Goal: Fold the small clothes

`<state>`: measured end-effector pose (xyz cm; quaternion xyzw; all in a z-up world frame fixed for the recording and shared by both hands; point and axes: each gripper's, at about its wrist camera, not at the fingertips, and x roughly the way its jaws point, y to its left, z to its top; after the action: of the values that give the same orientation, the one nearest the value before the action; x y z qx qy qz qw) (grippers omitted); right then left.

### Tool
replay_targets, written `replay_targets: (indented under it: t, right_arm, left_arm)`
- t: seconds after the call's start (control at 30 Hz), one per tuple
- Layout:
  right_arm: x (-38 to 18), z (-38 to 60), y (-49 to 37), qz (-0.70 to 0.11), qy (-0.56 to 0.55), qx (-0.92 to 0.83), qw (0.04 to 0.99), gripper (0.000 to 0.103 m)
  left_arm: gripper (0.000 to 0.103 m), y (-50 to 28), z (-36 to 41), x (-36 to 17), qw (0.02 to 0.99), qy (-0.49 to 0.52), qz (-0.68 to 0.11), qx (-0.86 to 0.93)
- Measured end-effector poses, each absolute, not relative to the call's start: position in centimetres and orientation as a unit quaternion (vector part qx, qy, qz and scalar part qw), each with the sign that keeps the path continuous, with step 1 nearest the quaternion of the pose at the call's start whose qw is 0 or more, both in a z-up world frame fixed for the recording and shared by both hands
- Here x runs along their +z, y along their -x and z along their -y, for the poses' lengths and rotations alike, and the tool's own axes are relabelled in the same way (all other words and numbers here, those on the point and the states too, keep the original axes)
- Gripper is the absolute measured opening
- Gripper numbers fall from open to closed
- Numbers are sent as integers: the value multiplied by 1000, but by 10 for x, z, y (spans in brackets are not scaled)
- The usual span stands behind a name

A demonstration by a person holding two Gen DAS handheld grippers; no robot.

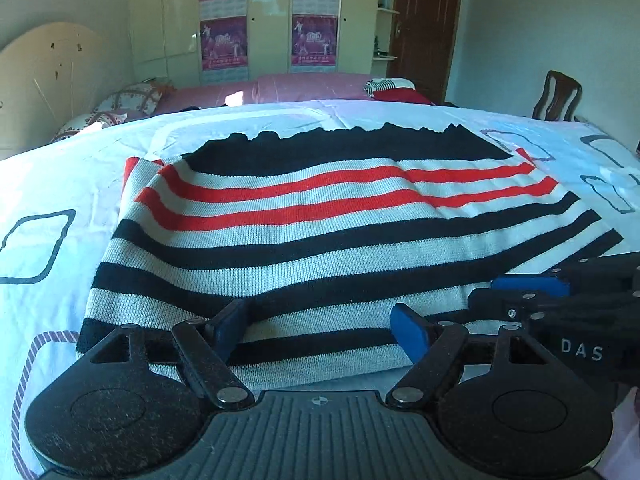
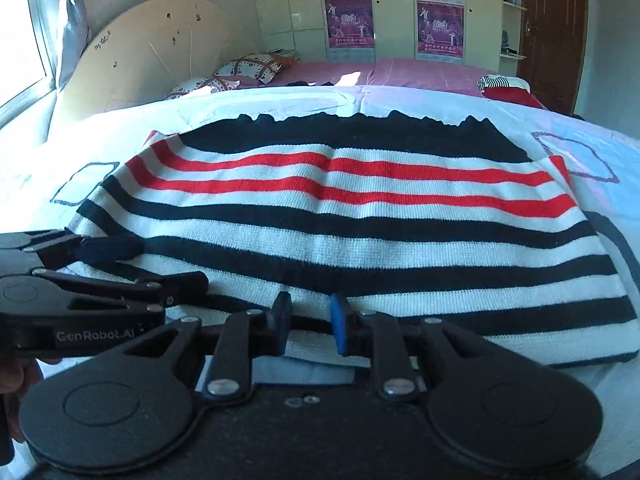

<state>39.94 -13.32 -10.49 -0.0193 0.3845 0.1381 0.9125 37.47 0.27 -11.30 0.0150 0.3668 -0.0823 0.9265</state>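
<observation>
**Risk: near hem caught unevenly**

Striped sweater (image 1: 320, 216) lies flat on the bed (image 1: 48, 184), just ahead of both claws. Left claw (image 1: 320, 328) wide open, empty; right claw (image 2: 308, 322) narrowly parted, empty. Mismatched openings could pinch one layer only, skewing the fold.

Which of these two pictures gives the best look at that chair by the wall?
The left wrist view. Its wooden chair shows at the far right, behind the bed, with its carved back plain against the wall. The right wrist view does not show the chair at all: there the right side ends at the dark door.
</observation>
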Motion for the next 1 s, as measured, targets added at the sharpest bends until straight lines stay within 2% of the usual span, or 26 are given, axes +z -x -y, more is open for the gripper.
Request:
replay_targets:
  t: [0.1, 0.17, 0.3, 0.47, 0.5, 0.6, 0.9, 0.93, 0.97, 1.0]
  right_arm:
    - [-95, 140, -398, -378, 0, 139, 915, 22]
    - [-95, 147, -404, -379, -5, 130, 916, 22]
    - [-102, 174, -408, -394, 2, 124, 911, 11]
    - [-99, 255, -396, -387, -13, 30, 922, 8]
    - [-101, 272, -394, -389, -21, 18, 921, 0]
    - [-105, 306, -389, -395, -58, 23, 917, 0]
    - [-97, 306, -390, -403, -64, 23, 913, 0]
    - [-91, 306, -387, -397, -72, 18, 915, 5]
    - [-86, 305, -385, -387, -73, 14, 919, 20]
    - [-81, 304, -383, -376, -71, 15, 924, 23]
  left_arm:
    - [78, -368, -20, -104, 939, -11, -341, -54]
    - [78, -373, -37, -111, 931, 9, -362, -43]
    - [78, -369, -52, -114, 929, 4, -365, -56]
    - [77, -360, -72, -114, 932, 17, -361, -37]
    - [77, -359, -73, -114, 932, 14, -361, -37]
    - [78, -360, -72, -116, 931, 6, -362, -35]
    - [78, -367, -67, -116, 929, 6, -370, -21]
    - [78, -367, -66, -115, 928, 7, -371, -19]
    - [78, -367, -65, -113, 928, 9, -371, -17]
    - [78, -367, -64, -113, 928, 9, -372, -15]
